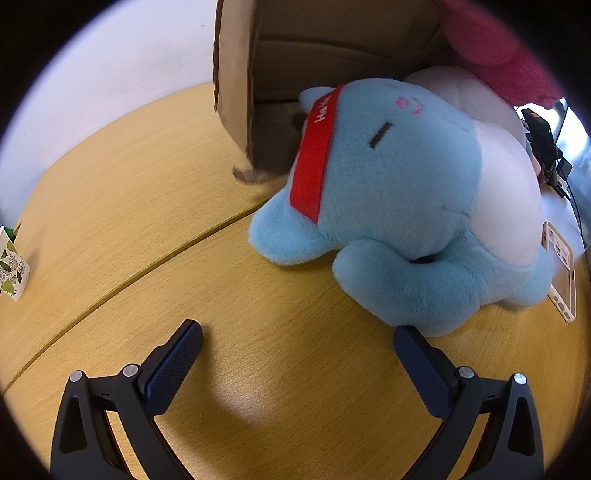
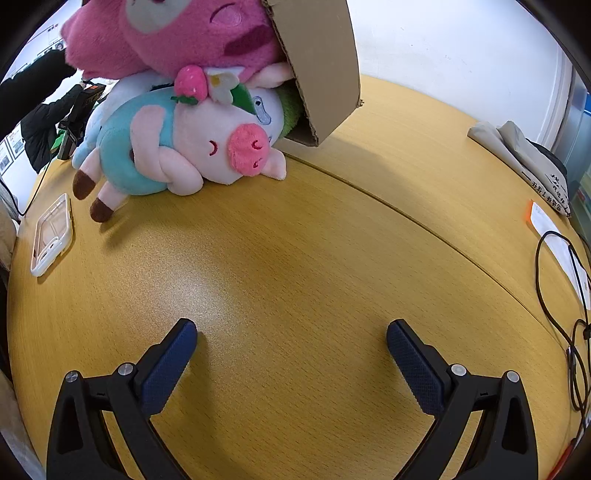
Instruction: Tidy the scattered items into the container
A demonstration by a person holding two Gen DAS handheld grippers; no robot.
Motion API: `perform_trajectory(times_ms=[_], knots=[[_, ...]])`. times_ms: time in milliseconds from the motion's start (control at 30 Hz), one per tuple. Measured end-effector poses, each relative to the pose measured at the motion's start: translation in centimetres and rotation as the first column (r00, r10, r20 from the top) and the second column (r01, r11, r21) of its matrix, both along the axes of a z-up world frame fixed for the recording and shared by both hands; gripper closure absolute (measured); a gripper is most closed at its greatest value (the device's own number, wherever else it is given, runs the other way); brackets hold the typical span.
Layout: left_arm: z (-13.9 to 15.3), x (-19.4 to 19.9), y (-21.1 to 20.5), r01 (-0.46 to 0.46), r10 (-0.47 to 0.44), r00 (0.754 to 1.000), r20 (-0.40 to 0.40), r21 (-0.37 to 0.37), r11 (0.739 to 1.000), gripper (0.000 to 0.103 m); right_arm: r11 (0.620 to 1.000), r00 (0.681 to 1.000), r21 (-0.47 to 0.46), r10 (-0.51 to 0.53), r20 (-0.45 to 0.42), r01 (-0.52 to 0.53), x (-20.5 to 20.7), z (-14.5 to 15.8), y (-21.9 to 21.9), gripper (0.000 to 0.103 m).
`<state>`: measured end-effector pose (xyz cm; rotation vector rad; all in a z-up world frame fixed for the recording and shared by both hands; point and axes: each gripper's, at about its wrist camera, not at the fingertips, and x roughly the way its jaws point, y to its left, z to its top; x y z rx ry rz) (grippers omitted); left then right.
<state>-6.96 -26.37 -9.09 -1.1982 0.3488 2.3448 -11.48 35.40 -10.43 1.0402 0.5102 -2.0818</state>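
Observation:
A light-blue plush toy (image 1: 399, 206) with a red headband lies on its side on the wooden table, its head at the mouth of a cardboard box (image 1: 236, 74). My left gripper (image 1: 297, 339) is open and empty; its right fingertip almost touches the plush's lower edge. In the right wrist view a pink-and-white pig plush (image 2: 192, 147) in a teal outfit lies at the box (image 2: 321, 66) opening, under a big pink plush (image 2: 177, 33). My right gripper (image 2: 291, 336) is open over bare table, well short of the pig.
A clear phone case (image 2: 51, 236) lies left of the pig, also seen at the right as phone case (image 1: 561, 269). A leaf-patterned cup (image 1: 13, 266) stands far left. A black cable (image 2: 561, 314), papers and a folded cloth bag (image 2: 524, 158) sit at the right. A person in dark sleeves (image 2: 37, 110) stands behind.

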Motion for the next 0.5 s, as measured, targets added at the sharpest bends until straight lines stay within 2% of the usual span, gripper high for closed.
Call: perform_trajectory(times_ms=[500], knots=[[0.19, 0.01, -0.13, 0.0, 0.0, 1.0, 0.0, 0.0, 1.0, 0.0, 1.0, 1.0, -0.001, -0.001, 0.0, 0.001, 0.02, 0.0, 0.01, 0.0]])
